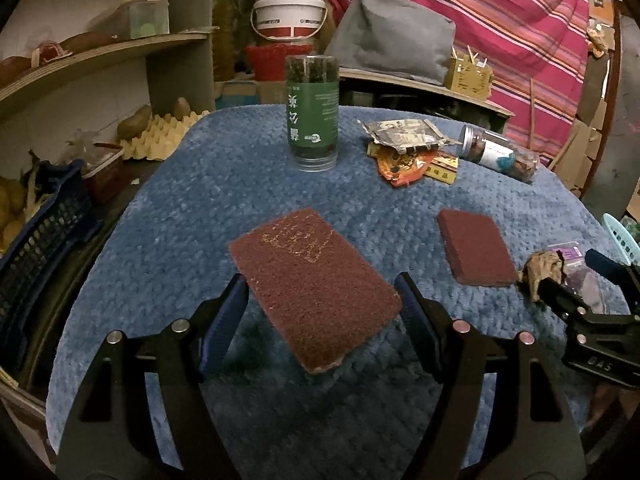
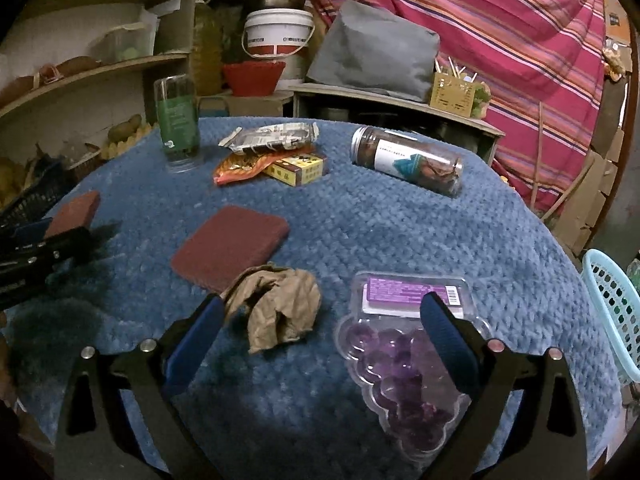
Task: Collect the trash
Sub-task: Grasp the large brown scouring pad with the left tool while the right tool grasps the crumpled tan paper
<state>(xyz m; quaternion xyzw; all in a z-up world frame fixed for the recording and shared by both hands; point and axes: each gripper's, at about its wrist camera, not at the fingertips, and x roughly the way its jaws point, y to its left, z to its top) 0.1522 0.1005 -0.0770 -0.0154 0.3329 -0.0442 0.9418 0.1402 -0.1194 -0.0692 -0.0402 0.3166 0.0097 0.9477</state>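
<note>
Setting: a table (image 2: 360, 232) covered in blue knitted cloth, standing in a dim storage room with shelves to the left and a striped pink fabric at the back.
Left gripper (image 1: 322, 312): fingers spread wide on either side of the near end of a large maroon scouring pad (image 1: 312, 284); the near end of the pad appears lifted off the cloth, and whether either pad of the gripper presses on it cannot be told.
Right gripper (image 2: 320, 330): released, fingers wide apart, holding nothing.
Crumpled brown paper (image 2: 280, 308): lies between the right gripper's fingers, close to the left finger; judged to be the nearest trash.
Clear grape pack (image 2: 404, 360): lies on the cloth under the right finger.
Risk, right side: closing from here may catch the edge of the grape pack together with the paper, or nip only a loose fold that slips out on lifting.
Small maroon pad (image 2: 230, 246): just behind the paper, touching or nearly so; a forward push may shove it along.
Risk, left side: the large pad is not obviously trash, so gripping it may collect the wrong item.
Snack wrappers (image 2: 268, 152): piled further back, near a small yellow box (image 2: 300, 168).
Far items: a green-labelled jar (image 2: 178, 120) upright, a clear jar (image 2: 408, 160) lying on its side and liable to roll if knocked.
Light blue basket (image 2: 612, 308): at the right edge of the table; probably the bin.
</note>
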